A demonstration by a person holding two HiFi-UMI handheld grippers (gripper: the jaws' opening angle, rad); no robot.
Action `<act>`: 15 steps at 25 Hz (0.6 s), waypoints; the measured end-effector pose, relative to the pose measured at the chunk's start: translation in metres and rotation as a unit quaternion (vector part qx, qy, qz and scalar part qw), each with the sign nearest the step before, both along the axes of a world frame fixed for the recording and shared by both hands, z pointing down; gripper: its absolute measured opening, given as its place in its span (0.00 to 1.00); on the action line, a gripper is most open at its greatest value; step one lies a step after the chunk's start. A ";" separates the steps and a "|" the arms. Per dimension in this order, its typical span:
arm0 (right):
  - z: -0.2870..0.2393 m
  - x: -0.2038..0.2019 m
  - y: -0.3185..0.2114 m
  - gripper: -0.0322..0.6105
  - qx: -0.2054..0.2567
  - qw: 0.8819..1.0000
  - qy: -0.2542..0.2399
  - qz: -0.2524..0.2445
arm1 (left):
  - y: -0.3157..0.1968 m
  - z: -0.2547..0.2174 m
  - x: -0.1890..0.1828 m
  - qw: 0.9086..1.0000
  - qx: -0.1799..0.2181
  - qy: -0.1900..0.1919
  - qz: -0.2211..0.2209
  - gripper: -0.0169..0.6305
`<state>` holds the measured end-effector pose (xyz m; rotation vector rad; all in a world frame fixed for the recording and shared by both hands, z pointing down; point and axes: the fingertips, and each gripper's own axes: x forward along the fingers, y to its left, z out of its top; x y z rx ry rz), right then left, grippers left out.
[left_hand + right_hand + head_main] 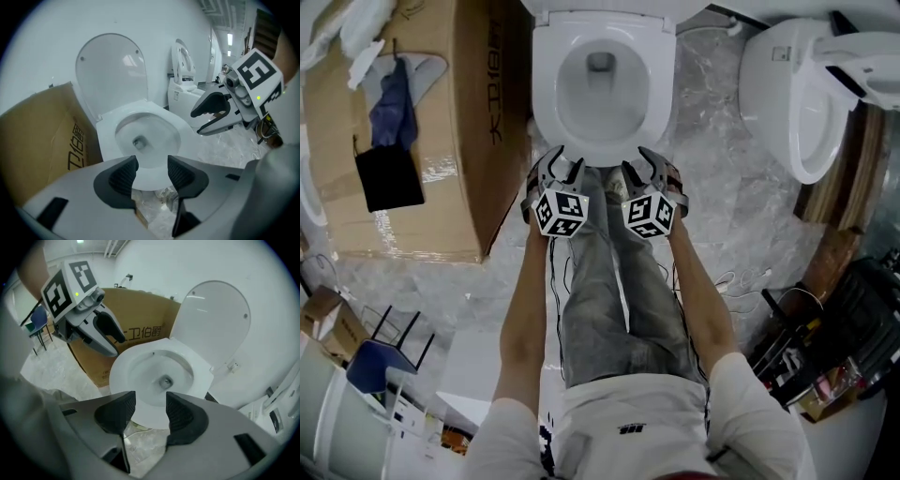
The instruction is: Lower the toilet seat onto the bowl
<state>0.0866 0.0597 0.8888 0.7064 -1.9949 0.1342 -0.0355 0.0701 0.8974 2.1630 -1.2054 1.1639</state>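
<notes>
The white toilet (602,84) stands straight ahead with its seat (546,89) lying flat on the bowl. Its lid (110,70) (215,319) is upright against the wall. My left gripper (562,164) (152,164) hovers just short of the bowl's front edge, open, with nothing between its pads. My right gripper (642,167) (150,401) hangs beside it at the same height, also open and empty. Each gripper shows in the other's view, the right gripper (213,115) and the left gripper (110,336), both clear of the seat (183,129) (124,369).
A large cardboard box (412,122) stands close on the toilet's left. A second toilet (797,103) sits at the right. The person's legs in jeans (609,272) are below the grippers. Cables (741,281) lie on the marble floor, and a blue chair (370,361) stands at lower left.
</notes>
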 end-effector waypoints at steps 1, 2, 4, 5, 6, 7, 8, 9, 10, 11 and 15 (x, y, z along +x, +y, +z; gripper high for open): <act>-0.013 0.000 -0.005 0.37 0.007 1.000 -0.010 0.009 | -0.003 -0.011 0.000 1.000 0.008 0.005 -0.005 0.37; -0.026 0.001 -0.010 0.37 0.014 1.000 -0.021 0.018 | -0.006 -0.024 0.000 1.000 0.017 0.010 -0.009 0.36; -0.056 0.001 -0.021 0.36 0.030 0.998 -0.041 0.034 | -0.014 -0.051 -0.001 0.999 0.037 0.022 -0.016 0.36; -0.071 0.000 -0.026 0.36 0.038 0.997 -0.052 0.041 | -0.018 -0.065 -0.001 0.998 0.047 0.027 -0.020 0.35; -0.087 -0.001 -0.031 0.36 0.046 0.996 -0.062 0.047 | -0.021 -0.080 -0.001 0.998 0.057 0.033 -0.025 0.35; -0.104 -0.002 -0.035 0.36 0.054 0.995 -0.072 0.053 | -0.024 -0.096 -0.001 0.997 0.067 0.038 -0.029 0.35; -0.120 -0.002 -0.039 0.36 0.061 0.993 -0.081 0.058 | -0.027 -0.111 -0.001 0.996 0.076 0.042 -0.033 0.34; -0.136 -0.002 -0.043 0.36 0.068 0.992 -0.090 0.064 | -0.030 -0.127 -0.001 0.995 0.085 0.047 -0.038 0.34; -0.151 -0.002 -0.046 0.36 0.074 0.990 -0.098 0.069 | -0.032 -0.142 0.000 0.993 0.093 0.050 -0.042 0.34; -0.167 -0.001 -0.049 0.36 0.081 0.988 -0.107 0.075 | -0.035 -0.157 0.000 0.992 0.101 0.054 -0.046 0.34; -0.222 0.000 -0.053 0.34 0.103 0.981 -0.137 0.090 | -0.043 -0.210 0.003 0.987 0.131 0.067 -0.058 0.33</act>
